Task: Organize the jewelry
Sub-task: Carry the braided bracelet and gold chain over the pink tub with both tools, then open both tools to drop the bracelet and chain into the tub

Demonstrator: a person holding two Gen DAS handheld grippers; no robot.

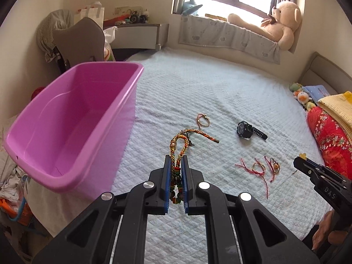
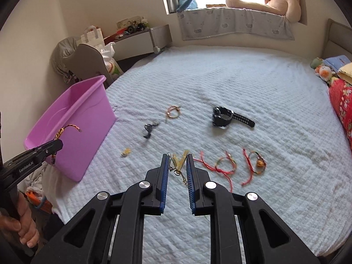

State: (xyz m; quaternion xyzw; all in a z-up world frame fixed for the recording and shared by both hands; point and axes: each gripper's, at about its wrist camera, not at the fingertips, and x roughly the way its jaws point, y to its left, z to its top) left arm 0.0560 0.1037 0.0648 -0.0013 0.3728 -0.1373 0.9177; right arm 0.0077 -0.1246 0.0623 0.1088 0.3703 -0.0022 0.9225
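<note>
My left gripper (image 1: 176, 157) is shut on a braided multicolour bracelet (image 1: 173, 144) with beads, whose loop sticks out past the fingertips above the bed. From the right wrist view, the left gripper (image 2: 59, 144) hangs in front of the pink tub (image 2: 72, 127). My right gripper (image 2: 177, 156) is shut on a gold chain with a yellowish charm (image 2: 180, 162), lifted off the bed. On the white bedspread lie a black watch (image 2: 224, 115), a small cord bracelet (image 2: 172, 112), a dark trinket (image 2: 149, 128), a small yellow piece (image 2: 125, 152) and red string bracelets (image 2: 224, 165).
The pink tub (image 1: 66, 121) stands at the bed's left edge, nothing visible inside it. Folded quilts and soft toys (image 1: 330, 121) line the right side. A grey chair (image 1: 83, 39) and a cluttered shelf stand behind the tub. A teddy bear (image 1: 283, 22) sits on the window sill.
</note>
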